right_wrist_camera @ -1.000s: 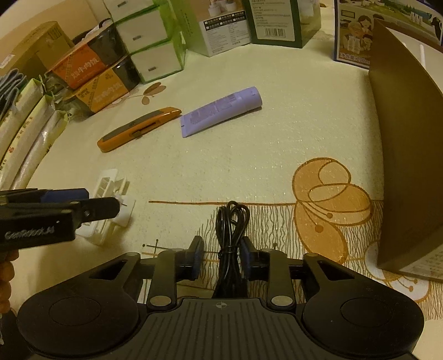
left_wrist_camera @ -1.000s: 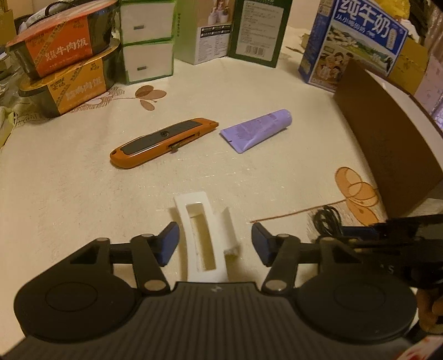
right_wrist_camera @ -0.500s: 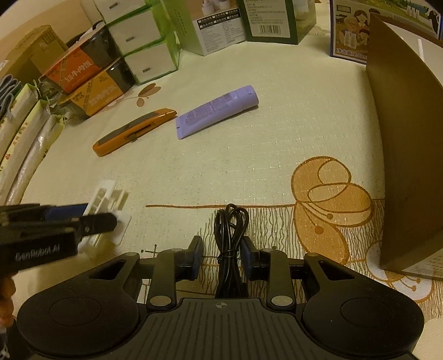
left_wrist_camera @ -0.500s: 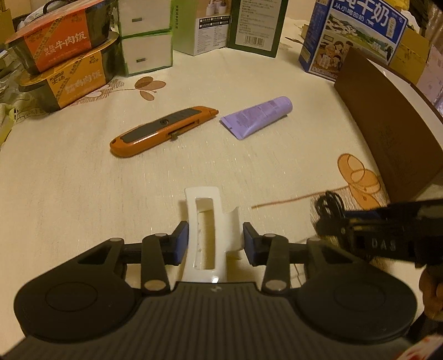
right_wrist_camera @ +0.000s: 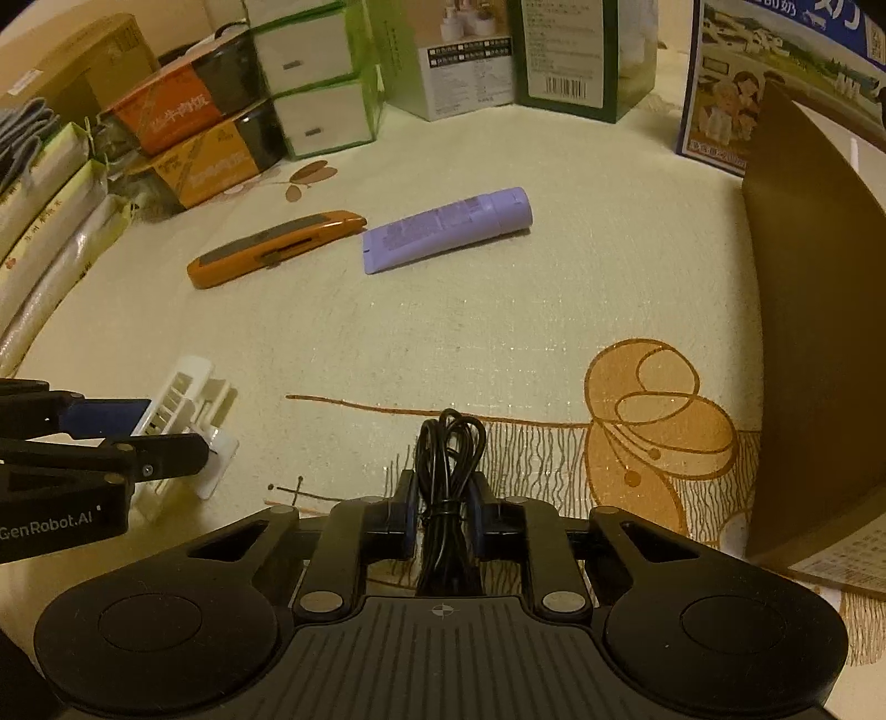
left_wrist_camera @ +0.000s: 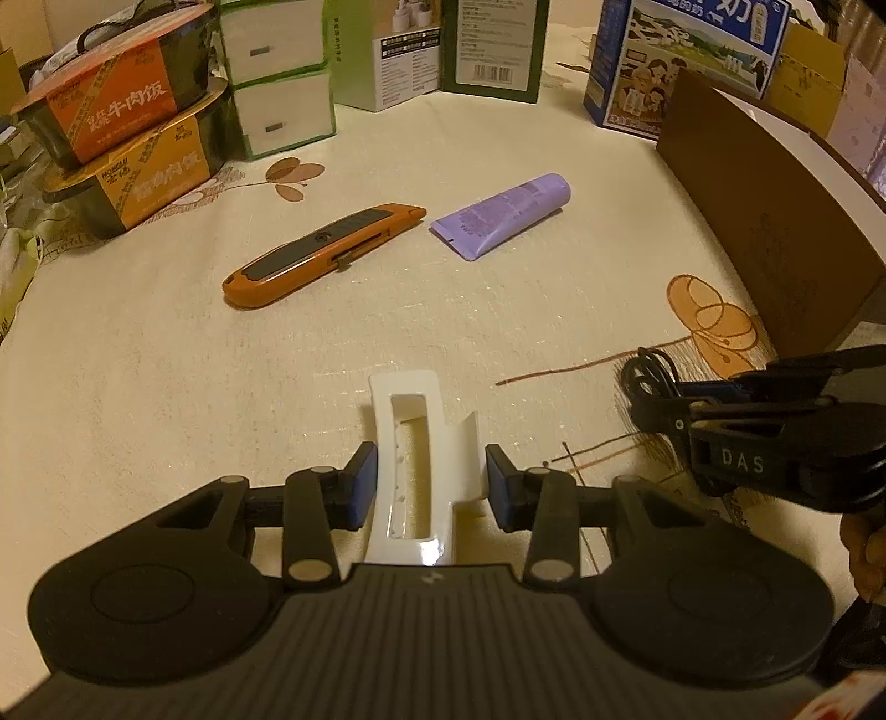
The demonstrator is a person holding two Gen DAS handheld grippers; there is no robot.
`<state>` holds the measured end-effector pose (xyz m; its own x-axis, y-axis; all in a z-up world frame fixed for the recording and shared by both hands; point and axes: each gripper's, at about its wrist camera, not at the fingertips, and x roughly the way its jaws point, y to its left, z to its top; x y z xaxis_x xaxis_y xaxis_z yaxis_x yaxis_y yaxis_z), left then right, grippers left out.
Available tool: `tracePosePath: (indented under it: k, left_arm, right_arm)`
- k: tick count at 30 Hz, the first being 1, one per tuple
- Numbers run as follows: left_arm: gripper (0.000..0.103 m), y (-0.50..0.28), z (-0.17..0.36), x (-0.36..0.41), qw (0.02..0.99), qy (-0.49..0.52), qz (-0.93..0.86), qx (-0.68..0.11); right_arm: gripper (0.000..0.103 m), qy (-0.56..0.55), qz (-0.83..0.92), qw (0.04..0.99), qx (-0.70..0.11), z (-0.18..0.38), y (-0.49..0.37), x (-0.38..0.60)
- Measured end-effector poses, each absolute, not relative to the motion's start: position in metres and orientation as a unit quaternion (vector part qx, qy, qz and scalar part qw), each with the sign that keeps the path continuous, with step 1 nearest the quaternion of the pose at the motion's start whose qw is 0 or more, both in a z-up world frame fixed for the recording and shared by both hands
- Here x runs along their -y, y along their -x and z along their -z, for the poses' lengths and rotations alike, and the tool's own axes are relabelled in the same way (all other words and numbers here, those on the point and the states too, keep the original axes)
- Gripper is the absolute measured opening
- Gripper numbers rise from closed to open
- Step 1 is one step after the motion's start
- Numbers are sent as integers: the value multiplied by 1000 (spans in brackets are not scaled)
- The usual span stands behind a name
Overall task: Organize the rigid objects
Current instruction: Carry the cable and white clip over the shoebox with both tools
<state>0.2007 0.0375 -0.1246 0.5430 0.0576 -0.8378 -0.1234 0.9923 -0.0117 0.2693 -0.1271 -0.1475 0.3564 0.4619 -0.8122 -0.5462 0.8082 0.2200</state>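
My left gripper [left_wrist_camera: 431,487] is shut on a white plastic holder [left_wrist_camera: 412,437], its blue pads against both sides; the holder also shows in the right wrist view [right_wrist_camera: 183,410]. My right gripper [right_wrist_camera: 442,518] is shut on a bundled black cable [right_wrist_camera: 448,465], which also shows in the left wrist view [left_wrist_camera: 648,368]. An orange utility knife [left_wrist_camera: 324,252] and a purple tube [left_wrist_camera: 506,213] lie side by side further back on the cream tablecloth [left_wrist_camera: 166,360].
A brown box [left_wrist_camera: 764,221] stands at the right. Stacked food bowls [left_wrist_camera: 122,127], white drawers [left_wrist_camera: 277,77], green boxes [left_wrist_camera: 432,44] and a blue milk carton [left_wrist_camera: 681,61] line the back. Packets [right_wrist_camera: 50,221] lie at the left.
My left gripper has closed from open onto the white holder. My right gripper, holding the cable, has shifted slightly forward.
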Motion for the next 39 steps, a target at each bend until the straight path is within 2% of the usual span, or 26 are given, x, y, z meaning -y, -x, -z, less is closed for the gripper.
tracePosePath:
  k: [8,21,30,39]
  left_arm:
    - [36,-194,110,-30,884,36,-37,-464]
    - [36,-197,45,12,915,40,21,-400]
    - [36,-222,-3,60,935,28,79,-346]
    - [36,-264,-27,132,937,13,153,-314]
  right_arm:
    - [14,13,-315,821,-475,130,-260,141]
    - [11,-21,-333,847,-414,54,-242,184]
    - [11,-59,-294,880,-368,4,-253,248]
    - [11,-90,-214,915,-330,-27,-280,328]
